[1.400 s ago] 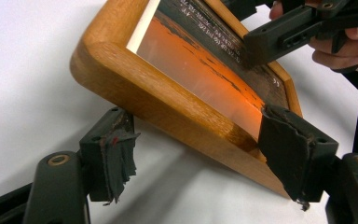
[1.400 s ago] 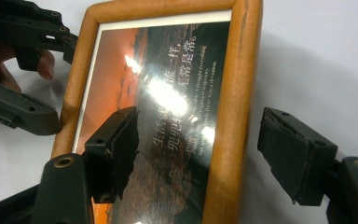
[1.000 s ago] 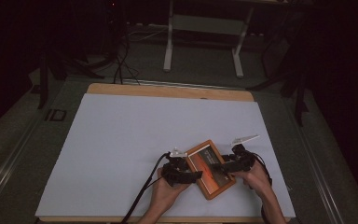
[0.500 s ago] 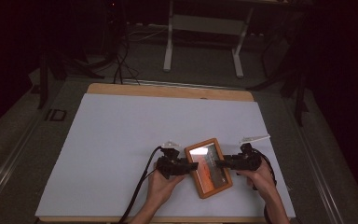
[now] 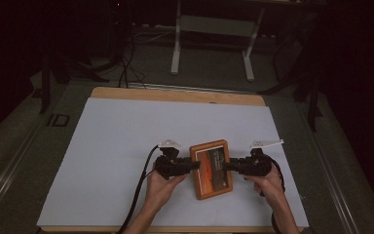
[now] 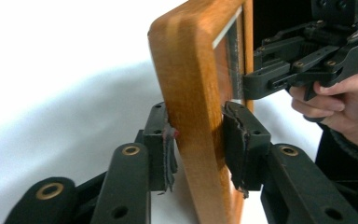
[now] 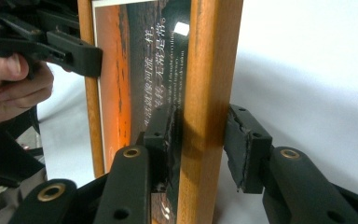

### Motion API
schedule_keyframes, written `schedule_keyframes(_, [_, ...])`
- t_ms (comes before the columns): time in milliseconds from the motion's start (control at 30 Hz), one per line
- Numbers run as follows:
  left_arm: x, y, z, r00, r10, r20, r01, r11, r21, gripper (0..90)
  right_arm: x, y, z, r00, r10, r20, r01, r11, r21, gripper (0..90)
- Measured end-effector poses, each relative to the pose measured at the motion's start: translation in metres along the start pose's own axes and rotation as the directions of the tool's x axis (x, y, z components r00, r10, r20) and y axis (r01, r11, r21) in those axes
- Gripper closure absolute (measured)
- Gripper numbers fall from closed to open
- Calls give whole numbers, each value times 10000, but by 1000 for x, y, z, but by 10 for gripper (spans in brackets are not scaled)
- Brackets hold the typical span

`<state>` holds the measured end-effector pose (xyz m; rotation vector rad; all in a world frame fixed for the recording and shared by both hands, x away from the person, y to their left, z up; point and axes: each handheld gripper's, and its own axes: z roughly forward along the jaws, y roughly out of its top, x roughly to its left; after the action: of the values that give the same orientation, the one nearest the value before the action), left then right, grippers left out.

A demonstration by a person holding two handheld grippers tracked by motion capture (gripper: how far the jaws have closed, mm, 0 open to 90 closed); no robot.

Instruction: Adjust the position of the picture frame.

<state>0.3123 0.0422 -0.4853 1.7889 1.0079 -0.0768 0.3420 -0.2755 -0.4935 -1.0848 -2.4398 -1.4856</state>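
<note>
A dim room surrounded the white-covered table (image 5: pixel 126 161). Near its front edge, a wooden picture frame (image 5: pixel 212 168) was held, long axis pointing away from the person, clamped between the closing left gripper (image 5: pixel 191 165) and right gripper (image 5: pixel 228 166).
</note>
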Motion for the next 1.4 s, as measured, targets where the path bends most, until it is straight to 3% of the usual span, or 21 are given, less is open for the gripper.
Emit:
schedule_keyframes(100, [2,2,-8,9990,454,39,-453,9987,-229,680,6,2,2,9994,-350,68,351,9992,-206,647])
schedule_keyframes(300, [9,6,-25,9960,887,58,-882,9942,-608,686,18,8,13,9966,-802,192,809,9958,-420,647])
schedule_keyframes(600, [29,12,-46,9905,1354,230,-1335,9885,-703,684,34,15,34,9956,-883,324,896,9952,-396,656])
schedule_keyframes(700, [32,12,-47,9900,1376,305,-1350,9880,-755,683,37,16,37,9954,-889,346,900,9954,-314,662])
schedule_keyframes(767, [43,13,-51,9887,1383,586,-1331,9875,-845,681,41,18,42,9953,-871,420,881,9958,-231,666])
schedule_keyframes(1033, [51,12,-54,9904,1240,607,-1175,9878,-1018,672,47,23,48,9946,-786,682,803,9965,-218,669])
schedule_keyframes(1167, [58,11,-54,9922,929,828,-833,9901,-1126,666,50,28,48,9939,-791,772,813,9964,-253,673])
schedule_keyframes(1400, [68,7,-50,9951,717,675,-643,9923,-1058,652,47,29,56,9950,-595,807,613,9979,-202,675])
